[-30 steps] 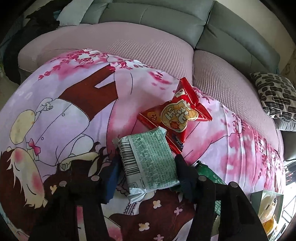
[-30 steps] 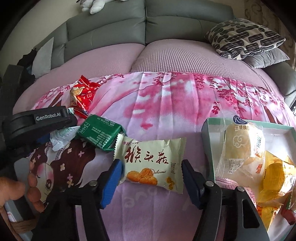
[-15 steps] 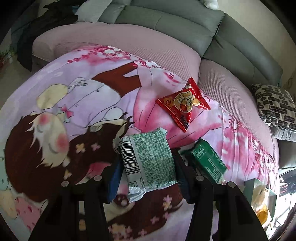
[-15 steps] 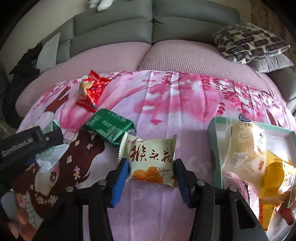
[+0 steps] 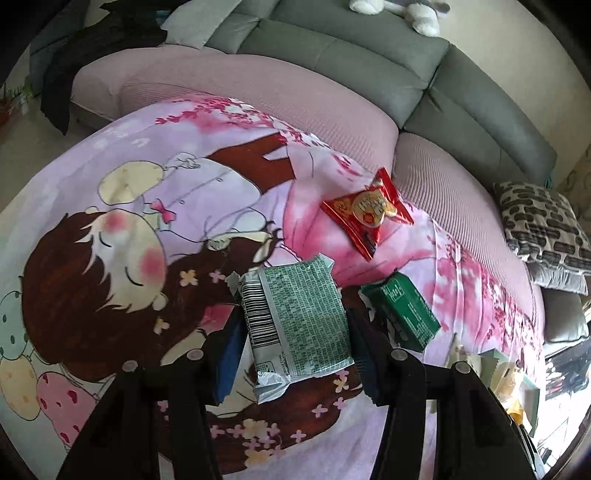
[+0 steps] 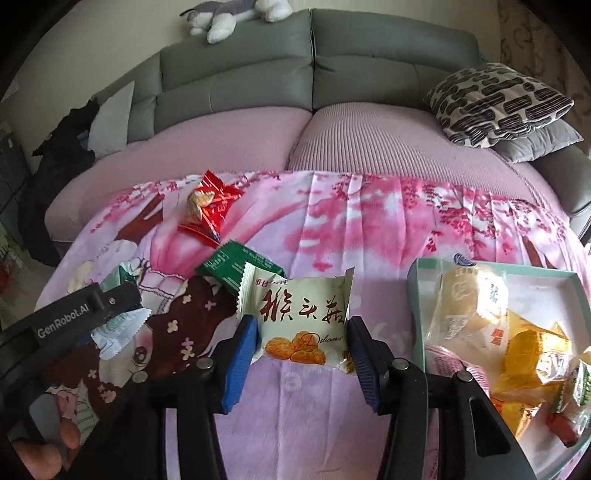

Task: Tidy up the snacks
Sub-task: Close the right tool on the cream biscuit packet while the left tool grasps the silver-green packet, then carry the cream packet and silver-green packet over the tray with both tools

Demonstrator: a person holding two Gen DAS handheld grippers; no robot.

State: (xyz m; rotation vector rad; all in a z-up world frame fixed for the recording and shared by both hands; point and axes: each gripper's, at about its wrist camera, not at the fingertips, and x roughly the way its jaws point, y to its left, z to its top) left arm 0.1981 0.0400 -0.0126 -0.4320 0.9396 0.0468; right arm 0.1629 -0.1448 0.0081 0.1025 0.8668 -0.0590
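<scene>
My left gripper [image 5: 295, 339] is shut on a pale green snack packet [image 5: 297, 319] with a barcode and holds it above the printed blanket. It also shows in the right wrist view [image 6: 118, 325], at the left. My right gripper [image 6: 301, 343] is shut on a cream cookie packet [image 6: 299, 314] with red characters, lifted just left of the teal box [image 6: 415, 280]. A dark green packet [image 5: 400, 310] and a red packet [image 5: 367, 212] lie on the blanket; both show in the right wrist view, green [image 6: 232, 267], red [image 6: 208, 208].
The teal box holds several wrapped yellow snacks [image 6: 476, 306]. The pink cartoon blanket [image 5: 147, 206] covers a pink sofa seat with grey backrests [image 6: 314, 70]. A patterned pillow [image 6: 495, 99] lies at the right, dark clothing [image 5: 92, 48] at the left, and a plush toy [image 6: 236, 14] on the backrest.
Both grippers have risen with their packets. The right gripper closed on the cream packet and lifted it. The left gripper pulled back, so more blanket and the dark green packet show.
</scene>
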